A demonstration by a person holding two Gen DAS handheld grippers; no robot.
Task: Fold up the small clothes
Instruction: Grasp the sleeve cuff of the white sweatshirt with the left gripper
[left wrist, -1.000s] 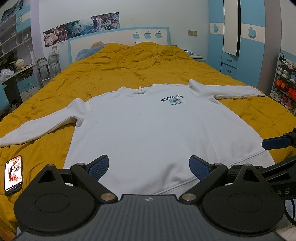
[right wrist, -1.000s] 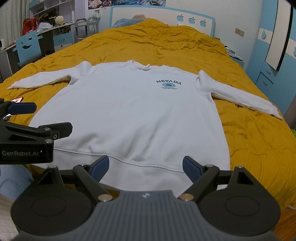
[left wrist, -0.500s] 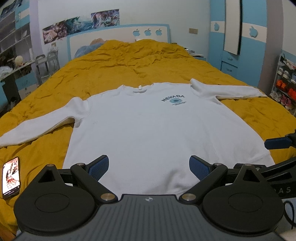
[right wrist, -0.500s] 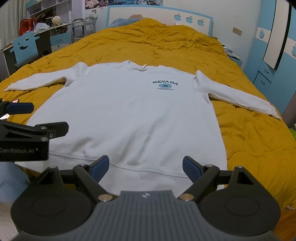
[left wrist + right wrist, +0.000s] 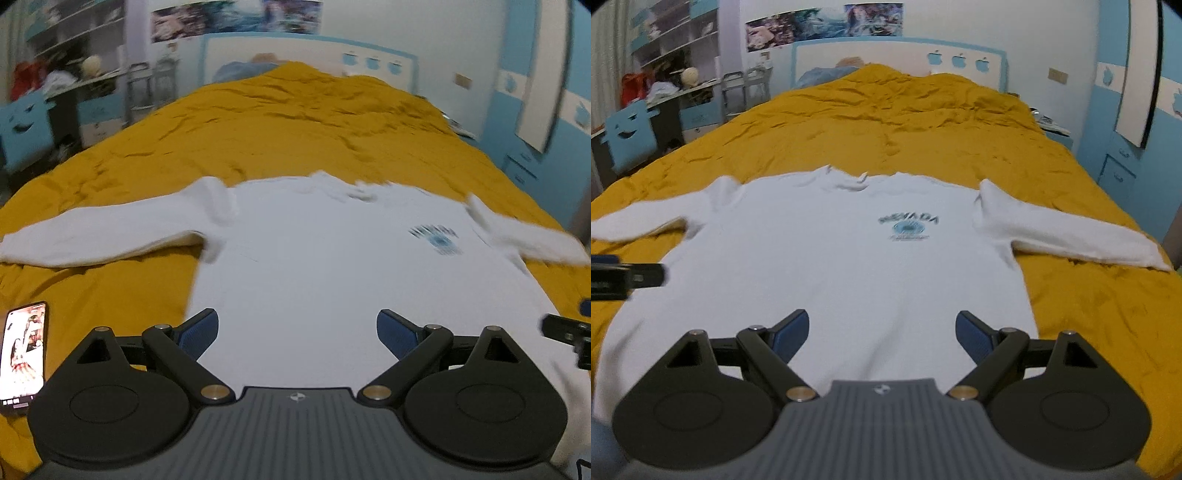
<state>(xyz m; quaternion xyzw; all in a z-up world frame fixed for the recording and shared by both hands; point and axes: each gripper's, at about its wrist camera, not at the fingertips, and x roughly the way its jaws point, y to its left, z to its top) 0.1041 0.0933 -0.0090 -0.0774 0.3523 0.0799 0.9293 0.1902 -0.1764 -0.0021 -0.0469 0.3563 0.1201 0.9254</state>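
L gripper: jaws wide apart, nothing between the blue pads, pointing fwd and level. R gripper: same, jaws spread, nothing held. Each tip shows at edge of the other's cam, so they're side by side.

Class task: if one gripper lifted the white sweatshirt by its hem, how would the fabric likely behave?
The white sweatshirt lies limp and flat on the yellow bedspread, so it would probably droop and sag. Its spread sleeves would likely trail behind. It looks thick, so perhaps not slippery.
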